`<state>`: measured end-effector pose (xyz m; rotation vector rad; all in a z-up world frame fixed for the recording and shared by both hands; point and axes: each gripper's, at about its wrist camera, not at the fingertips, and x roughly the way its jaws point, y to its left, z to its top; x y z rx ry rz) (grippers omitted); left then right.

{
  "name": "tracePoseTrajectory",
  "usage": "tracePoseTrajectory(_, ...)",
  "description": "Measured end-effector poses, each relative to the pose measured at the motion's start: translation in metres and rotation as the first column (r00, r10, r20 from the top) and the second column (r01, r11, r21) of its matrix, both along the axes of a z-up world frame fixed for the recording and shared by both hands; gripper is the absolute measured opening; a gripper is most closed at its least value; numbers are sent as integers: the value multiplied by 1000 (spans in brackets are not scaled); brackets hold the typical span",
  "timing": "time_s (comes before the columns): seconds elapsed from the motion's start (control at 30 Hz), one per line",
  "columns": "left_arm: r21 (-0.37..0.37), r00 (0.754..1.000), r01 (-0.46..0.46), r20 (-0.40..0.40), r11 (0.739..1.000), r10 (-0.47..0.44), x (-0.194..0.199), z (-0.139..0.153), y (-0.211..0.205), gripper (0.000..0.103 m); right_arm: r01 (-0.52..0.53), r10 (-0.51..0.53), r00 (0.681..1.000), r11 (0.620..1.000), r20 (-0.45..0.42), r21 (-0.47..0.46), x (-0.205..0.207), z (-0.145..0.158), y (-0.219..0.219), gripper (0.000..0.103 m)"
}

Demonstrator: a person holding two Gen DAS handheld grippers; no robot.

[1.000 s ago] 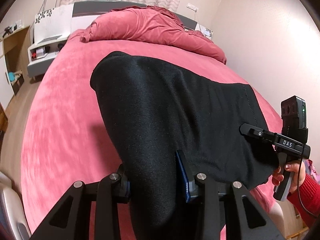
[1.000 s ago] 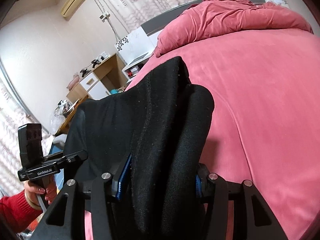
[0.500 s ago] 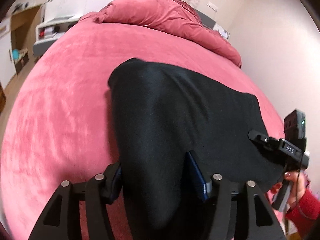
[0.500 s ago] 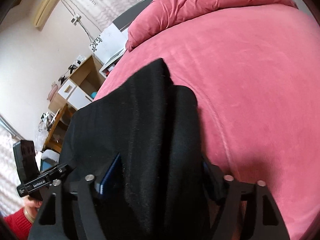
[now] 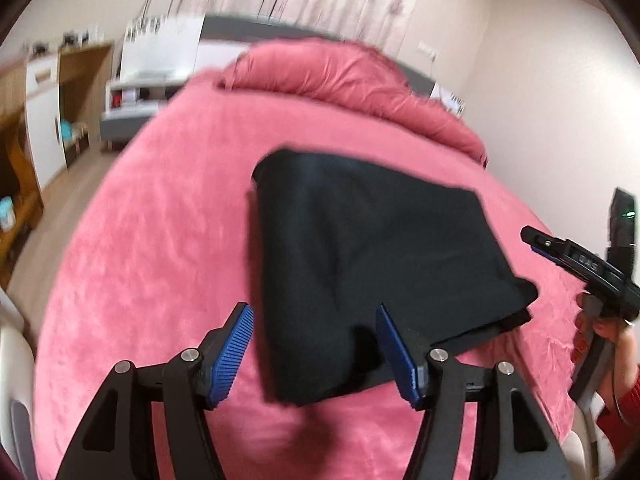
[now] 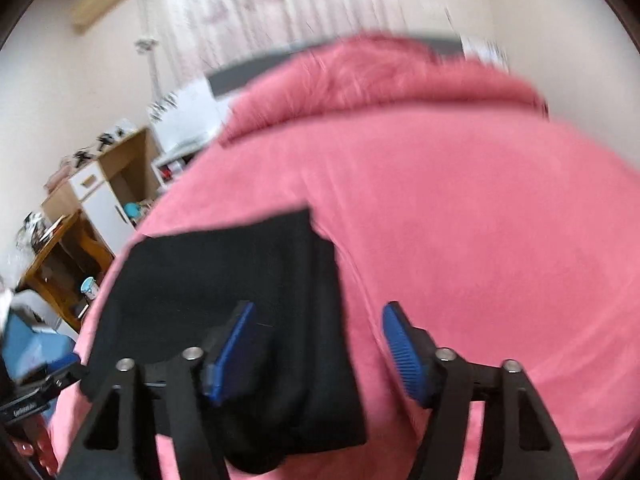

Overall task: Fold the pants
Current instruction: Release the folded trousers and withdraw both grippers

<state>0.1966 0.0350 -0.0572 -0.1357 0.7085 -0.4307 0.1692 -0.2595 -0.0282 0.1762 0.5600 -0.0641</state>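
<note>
Black pants lie folded into a flat, thick rectangle on the pink bed, toward its near end, with the bunched pink duvet well beyond them at the head. From the left wrist view the bundle's long axis runs from the near edge of the bed away toward the duvet, leaning a little leftward; its far end is squared off and its near right corner shows stacked layers. From the right wrist view the same bundle sits to the left, one upper layer set slightly off from the one beneath.

Left claw stands wide apart, its blue pads clear of the cloth; the near end of the pants lies below and between them, not pinched. Right claw is closing, yet its pads press on nothing: the left pad is seen over the black fabric, the right over bare bedcover. In the left view a hand with a red sleeve holds that right claw's handle beside the bed.

Wooden shelving by the wall holds small items too blurred to tell.
</note>
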Motion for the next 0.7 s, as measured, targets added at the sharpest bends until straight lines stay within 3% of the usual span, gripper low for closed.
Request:
tracePoseTrajectory(0.07, 16, 999, -5, 32, 1000, 5, -3, 6, -12, 64, -73, 73, 997, 997, 11, -19, -5, 8, 26, 53)
tracePoseTrajectory(0.13, 36, 1000, 8, 14, 999, -9, 1, 3, -24, 64, -138, 138, 990, 990, -37, 1, -2, 2, 45, 37)
tracePoseTrajectory(0.23, 117, 999, 27, -49, 993, -21, 9, -15, -45, 64, -168, 166, 979, 986, -122, -4, 3, -22, 58, 34)
tracePoseTrajectory(0.37, 186, 999, 48, -12, 981, -47, 7, -25, -59, 64, -92, 84, 973, 995, -213, -26, 15, -57, 41, 19)
tracePoseTrajectory(0.4, 191, 998, 59, -9, 980, -59, 5, -27, -60, 64, -65, 64, 976, 998, -210, 1, 15, -62, 29, 4)
tracePoseTrajectory(0.43, 195, 998, 64, -6, 979, -64, 2, -29, -60, 64, -42, 45, 977, 999, -208, 21, 11, -66, 19, 0)
tracePoseTrajectory(0.53, 225, 997, 64, 14, 972, -69, -6, -33, -65, 64, -28, 44, 982, 995, -183, 90, 6, -70, 8, 0)
tracePoseTrajectory(0.7, 294, 998, 55, 22, 954, -64, -33, -31, -68, 64, 10, 4, 988, 996, -153, 86, -15, -61, 9, 0)
